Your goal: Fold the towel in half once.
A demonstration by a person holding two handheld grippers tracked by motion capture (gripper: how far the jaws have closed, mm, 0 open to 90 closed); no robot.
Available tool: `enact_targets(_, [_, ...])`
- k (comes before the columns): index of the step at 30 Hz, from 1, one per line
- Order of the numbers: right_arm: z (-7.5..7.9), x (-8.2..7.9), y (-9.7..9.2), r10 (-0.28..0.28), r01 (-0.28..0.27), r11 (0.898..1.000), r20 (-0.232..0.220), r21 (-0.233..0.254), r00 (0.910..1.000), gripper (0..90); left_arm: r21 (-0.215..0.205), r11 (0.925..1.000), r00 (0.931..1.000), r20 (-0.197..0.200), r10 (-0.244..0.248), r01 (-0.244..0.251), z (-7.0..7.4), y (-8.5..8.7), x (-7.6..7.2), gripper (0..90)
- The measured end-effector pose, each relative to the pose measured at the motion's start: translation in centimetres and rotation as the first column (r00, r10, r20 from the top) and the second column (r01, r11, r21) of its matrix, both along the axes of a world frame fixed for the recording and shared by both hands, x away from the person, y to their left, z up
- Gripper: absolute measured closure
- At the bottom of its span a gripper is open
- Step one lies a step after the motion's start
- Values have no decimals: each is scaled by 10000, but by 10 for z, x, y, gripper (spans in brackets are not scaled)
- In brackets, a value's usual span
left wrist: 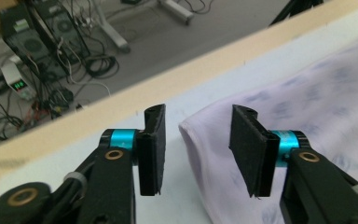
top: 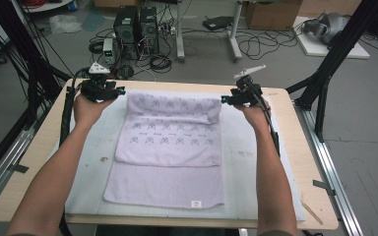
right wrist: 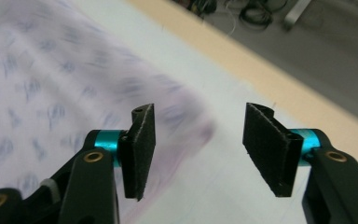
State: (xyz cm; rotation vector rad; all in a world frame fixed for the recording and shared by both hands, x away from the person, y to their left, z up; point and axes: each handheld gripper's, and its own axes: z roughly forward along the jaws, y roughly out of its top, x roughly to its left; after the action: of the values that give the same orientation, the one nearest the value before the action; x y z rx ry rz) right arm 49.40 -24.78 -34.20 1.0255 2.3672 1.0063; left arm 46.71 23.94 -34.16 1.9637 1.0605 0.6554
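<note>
Workshop floor behind is carrying computer towers (top: pixel 135 29), loose cables and cardboard boxes; a wooden surface (top: pixel 305 162) with a pale mat (top: pixel 246 162) is standing in front.

High view: a lilac printed towel (top: pixel 170 147) is lying mid-surface, its long axis running from near edge to far edge, with its far end folded back towards the near edge into a second layer. Left gripper (top: pixel 119 91) is hovering just off the fold's left end, right gripper (top: pixel 225 100) just off its right end; both are equally near, the towel lying between them.

Left gripper view: jaws are standing apart, gripping nothing; the towel (left wrist: pixel 307 107) corner is lying below the gap, near the far edge.

Right gripper view: jaws are also standing apart and empty; the towel (right wrist: pixel 42 93) is lying left of and beneath them, blurred.

Judgement: the fold looks released; the next grasp probably needs the folded edge's two corners.
</note>
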Motion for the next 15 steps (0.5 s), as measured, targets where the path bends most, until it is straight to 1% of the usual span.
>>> enact_targets(1, [-8,-5,-1,40,-39,10000,-204,10,9998,422,-73,10000,9999,-167,-14,13,-7,4,-4,535])
enact_targets(2, [-16,-10,-1,149,-148,9999,-238,33,9996,420,-70,10000,9996,-282,-65,63,-14,7,-8,532])
enact_targets(3, [-22,-16,-2,264,-264,9997,-371,-4,9990,415,-70,9999,9993,-348,-112,109,-21,9,-13,529])
enact_targets(4, [-28,-20,-1,348,-354,9993,-570,-107,9978,384,-12,9998,9989,-442,-184,184,-27,11,-17,528])
enact_targets(5, [-32,-23,0,437,-467,9986,-1014,-265,9939,370,49,9997,9981,-569,-248,251,-33,13,-22,524])
enact_targets(6, [-36,-29,1,549,-569,9982,-1002,-174,9934,397,12,9994,9975,-619,-334,336,-39,14,-28,514])
enact_targets(7, [-38,-36,1,740,-742,9972,-758,3,9944,413,-16,9987,9967,-644,-504,504,-44,14,-34,513])
enact_targets(8, [-40,-43,3,937,-937,9956,-675,27,9933,409,62,9978,9949,-766,-650,657,-49,13,-40,513])
enact_targets(9, [-42,-49,5,1084,-1078,9941,-820,120,9907,410,20,9964,9933,-802,-838,842,-53,13,-46,511])
enact_targets(10, [-44,-56,7,1285,-1269,9916,-768,254,9887,424,-28,9947,9912,-835,-1029,1030,-57,12,-52,511])
enact_targets(11, [-46,-63,9,1512,-1505,9885,-700,151,9860,433,2,9932,9901,-795,-1159,1162,-60,11,-58,511])
enact_targets(12, [-48,-70,11,1673,-1670,9859,-736,109,9831,435,-73,9911,9880,-775,-1333,1331,-64,10,-65,511])
enact_targets(14, [-53,-84,14,1959,-1938,9803,-630,383,9786,453,-37,9860,9824,-843,-1665,1668,-70,7,-76,512])
enact_targets(15, [-55,-91,15,2142,-2121,9765,-597,395,9750,461,-19,9837,9799,-878,-1794,1799,-72,6,-80,512])
